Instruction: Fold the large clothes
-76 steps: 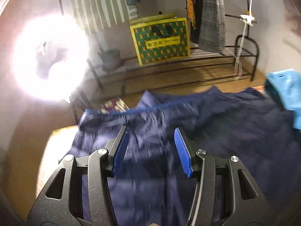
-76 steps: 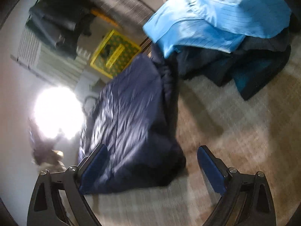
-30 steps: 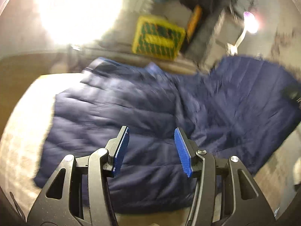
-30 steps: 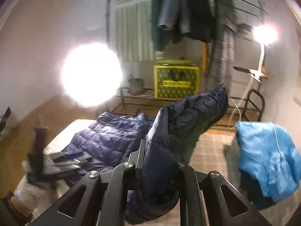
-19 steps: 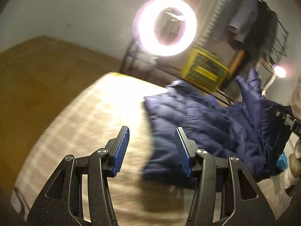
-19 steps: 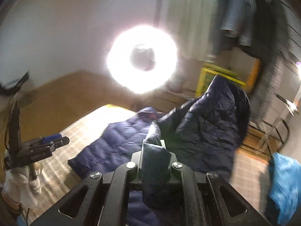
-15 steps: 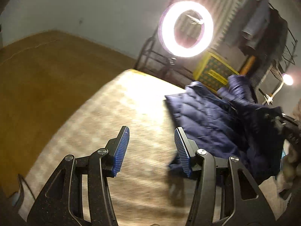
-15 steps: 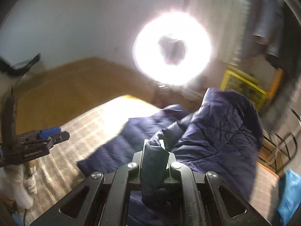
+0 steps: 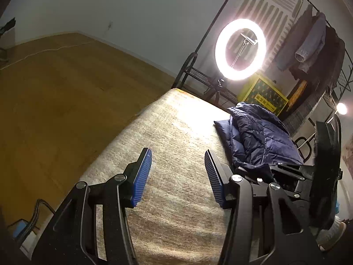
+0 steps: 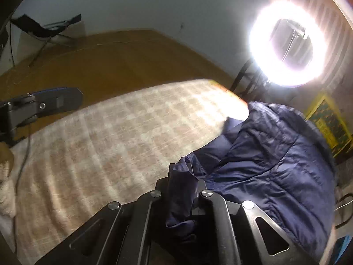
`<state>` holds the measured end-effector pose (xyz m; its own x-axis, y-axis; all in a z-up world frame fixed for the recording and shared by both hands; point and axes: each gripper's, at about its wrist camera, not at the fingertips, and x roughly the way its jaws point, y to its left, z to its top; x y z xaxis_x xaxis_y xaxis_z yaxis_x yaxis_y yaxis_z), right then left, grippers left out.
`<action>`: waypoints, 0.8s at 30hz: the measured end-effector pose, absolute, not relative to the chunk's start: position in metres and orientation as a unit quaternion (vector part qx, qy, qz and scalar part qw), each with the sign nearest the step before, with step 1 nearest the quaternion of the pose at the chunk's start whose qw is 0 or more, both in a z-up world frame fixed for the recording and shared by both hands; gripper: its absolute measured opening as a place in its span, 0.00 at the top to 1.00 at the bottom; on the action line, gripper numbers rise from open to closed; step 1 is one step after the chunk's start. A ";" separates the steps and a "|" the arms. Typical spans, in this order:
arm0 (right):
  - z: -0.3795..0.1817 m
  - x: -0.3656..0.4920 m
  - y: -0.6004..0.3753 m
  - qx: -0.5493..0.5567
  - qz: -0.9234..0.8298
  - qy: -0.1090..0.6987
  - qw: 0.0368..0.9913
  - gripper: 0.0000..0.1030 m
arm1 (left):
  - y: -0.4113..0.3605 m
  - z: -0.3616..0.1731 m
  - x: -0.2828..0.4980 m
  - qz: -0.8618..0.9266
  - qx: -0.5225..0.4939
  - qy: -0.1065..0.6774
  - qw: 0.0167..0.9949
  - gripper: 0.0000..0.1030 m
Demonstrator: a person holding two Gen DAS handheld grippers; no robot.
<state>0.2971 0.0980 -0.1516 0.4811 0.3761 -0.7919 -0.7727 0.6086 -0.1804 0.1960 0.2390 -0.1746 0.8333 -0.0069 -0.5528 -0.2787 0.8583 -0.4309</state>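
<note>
A navy puffer jacket (image 9: 260, 139) lies folded over on a beige checked rug (image 9: 176, 176); it also shows in the right wrist view (image 10: 275, 167). My right gripper (image 10: 182, 185) is shut on an edge of the jacket and holds it low over the rug. It shows from the side in the left wrist view (image 9: 293, 172). My left gripper (image 9: 178, 174) is open and empty above bare rug, left of the jacket. It shows at the left edge of the right wrist view (image 10: 55, 101).
A bright ring light (image 9: 240, 48) on a stand is behind the rug. A yellow patterned box (image 9: 262, 97) sits on a black rack, with clothes hanging (image 9: 308, 44) above. Wooden floor (image 9: 55, 99) lies to the left. A cable (image 10: 19, 172) runs over the rug.
My right gripper closed on the jacket's edge, lifted it and carried it leftward, folding the jacket over itself. My left gripper swung left off the jacket and stays open.
</note>
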 end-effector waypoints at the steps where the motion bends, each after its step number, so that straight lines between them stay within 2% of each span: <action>1: -0.148 0.297 0.092 -0.248 0.378 0.377 0.809 0.84 | 0.239 -0.175 0.196 0.072 -0.259 0.280 0.922 0.50; 3: -0.136 0.291 0.080 -0.197 0.430 0.395 0.787 0.61 | 0.239 -0.175 0.197 0.065 -0.265 0.282 0.920 0.50; 4: -0.128 0.287 0.069 -0.173 0.446 0.398 0.783 0.58 | 0.238 -0.174 0.199 0.061 -0.264 0.284 0.920 0.50; 9: -0.094 0.275 0.010 -0.111 0.472 0.393 0.781 0.57 | 0.221 -0.162 0.208 0.024 -0.258 0.290 0.921 0.50; 15: -0.071 0.299 -0.076 -0.081 0.378 0.367 0.846 0.57 | 0.167 -0.133 0.243 -0.053 -0.215 0.306 0.926 0.50; 19: -0.094 0.327 -0.096 -0.097 0.304 0.379 0.869 0.57 | 0.131 -0.140 0.272 -0.079 -0.185 0.338 0.920 0.50; 24: -0.144 0.334 -0.073 -0.104 0.331 0.412 0.843 0.57 | 0.119 -0.155 0.271 -0.043 -0.160 0.349 0.922 0.50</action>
<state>0.3336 -0.0730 -0.1437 0.4417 0.4720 -0.7629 -0.6437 0.7591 0.0970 0.2709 0.1188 -0.1555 0.7529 -0.1915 -0.6297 -0.0323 0.9448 -0.3260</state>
